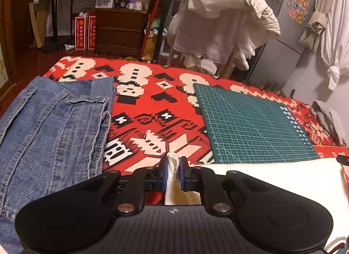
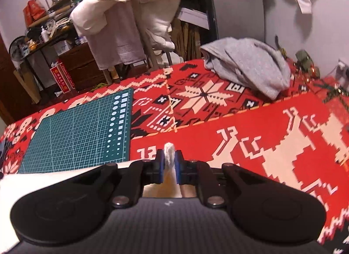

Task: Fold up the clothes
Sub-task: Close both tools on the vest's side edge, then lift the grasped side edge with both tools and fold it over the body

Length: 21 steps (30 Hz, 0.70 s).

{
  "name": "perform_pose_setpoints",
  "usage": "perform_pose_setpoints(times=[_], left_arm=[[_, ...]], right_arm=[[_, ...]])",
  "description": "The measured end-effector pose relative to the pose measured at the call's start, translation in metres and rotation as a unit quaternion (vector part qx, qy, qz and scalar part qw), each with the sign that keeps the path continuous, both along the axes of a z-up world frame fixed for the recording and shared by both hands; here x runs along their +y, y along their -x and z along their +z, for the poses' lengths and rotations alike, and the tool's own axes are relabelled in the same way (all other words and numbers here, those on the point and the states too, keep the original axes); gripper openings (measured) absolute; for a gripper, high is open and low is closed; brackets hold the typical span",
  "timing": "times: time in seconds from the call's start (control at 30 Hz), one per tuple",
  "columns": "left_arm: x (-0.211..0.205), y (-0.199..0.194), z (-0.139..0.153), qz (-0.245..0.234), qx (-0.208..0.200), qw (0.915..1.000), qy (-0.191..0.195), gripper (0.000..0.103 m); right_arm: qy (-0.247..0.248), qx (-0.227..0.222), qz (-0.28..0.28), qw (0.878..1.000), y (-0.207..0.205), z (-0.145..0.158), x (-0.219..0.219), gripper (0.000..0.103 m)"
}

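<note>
A white knitted garment (image 1: 272, 173) stretches between both grippers just above the red patterned blanket (image 1: 152, 109). My left gripper (image 1: 173, 159) is shut on a bunched edge of it, which pokes up between the blue pads. In the right wrist view my right gripper (image 2: 169, 155) is shut on another bunched edge of the white garment (image 2: 43, 177), whose cloth spreads to the left. Folded blue jeans (image 1: 54, 127) lie left of the left gripper. A crumpled grey garment (image 2: 246, 64) lies at the far side of the blanket (image 2: 272, 123).
A green cutting mat (image 1: 250, 123) lies on the blanket ahead of the white garment, also in the right wrist view as the mat (image 2: 82, 129). A chair draped in white bedding (image 1: 222, 20) stands beyond the bed edge, with shelves and a wooden drawer unit (image 1: 120, 31) behind.
</note>
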<state>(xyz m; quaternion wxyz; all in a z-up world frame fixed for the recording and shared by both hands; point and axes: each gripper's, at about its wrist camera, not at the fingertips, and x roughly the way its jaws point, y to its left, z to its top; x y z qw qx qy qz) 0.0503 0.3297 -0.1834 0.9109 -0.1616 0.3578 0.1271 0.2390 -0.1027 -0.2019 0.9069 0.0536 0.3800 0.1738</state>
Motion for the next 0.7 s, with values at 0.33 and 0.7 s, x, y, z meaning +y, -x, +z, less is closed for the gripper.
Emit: perform_pose_setpoints(times=[0.33, 0.7], left_arm=[[-0.002, 0.017, 0.007, 0.013, -0.003, 0.9994, -0.033, 0.037], [-0.045, 0.018, 0.019, -0.059, -0.039, 0.9973, -0.019, 0.008]], right_arm=[[0.008, -0.017, -0.021, 1.000, 0.008, -0.004, -0.010, 0.034], [0.030, -0.044, 0.068, 0.996, 0.043, 0.009, 0.024, 0.005]])
